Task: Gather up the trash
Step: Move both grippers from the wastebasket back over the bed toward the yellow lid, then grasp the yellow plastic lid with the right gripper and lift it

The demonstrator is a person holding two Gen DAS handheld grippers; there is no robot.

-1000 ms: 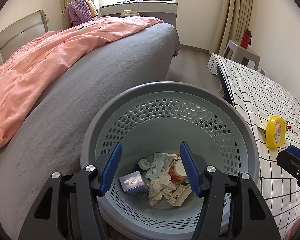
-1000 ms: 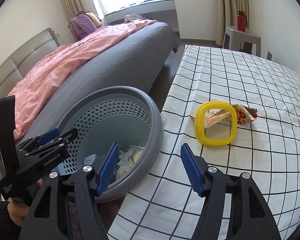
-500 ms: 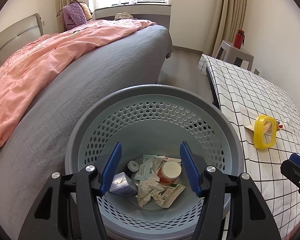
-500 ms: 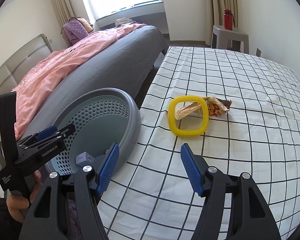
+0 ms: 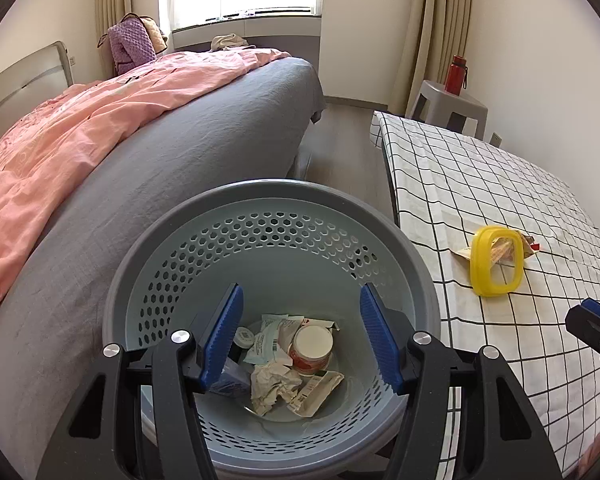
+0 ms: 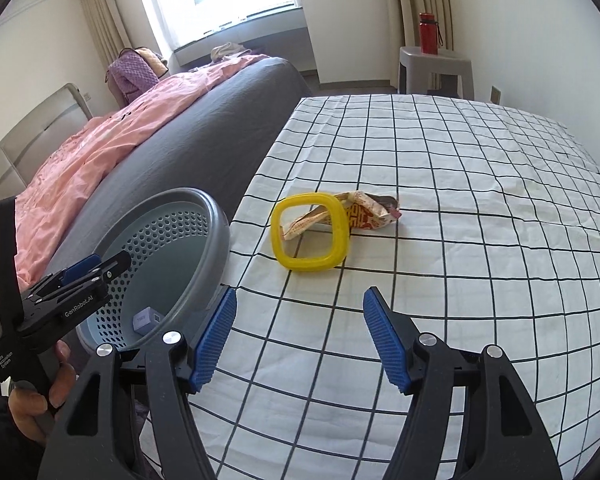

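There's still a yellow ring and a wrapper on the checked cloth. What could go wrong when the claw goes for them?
1. The crumpled wrapper lies partly under and through the yellow ring, so the open right claw may grab one and drag or flick the other off the checked cloth.
2. The ring lies flat on the cloth, so the claw might pinch the fabric too.
3. The basket sits below the cloth's edge; a drop released early could miss its rim.

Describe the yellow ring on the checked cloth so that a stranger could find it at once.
Start at the table with the black-and-white checked cloth, right of the grey basket. The yellow ring lies near the basket side, overlapping a crumpled red-and-cream wrapper; only the ring is smooth, plain yellow.
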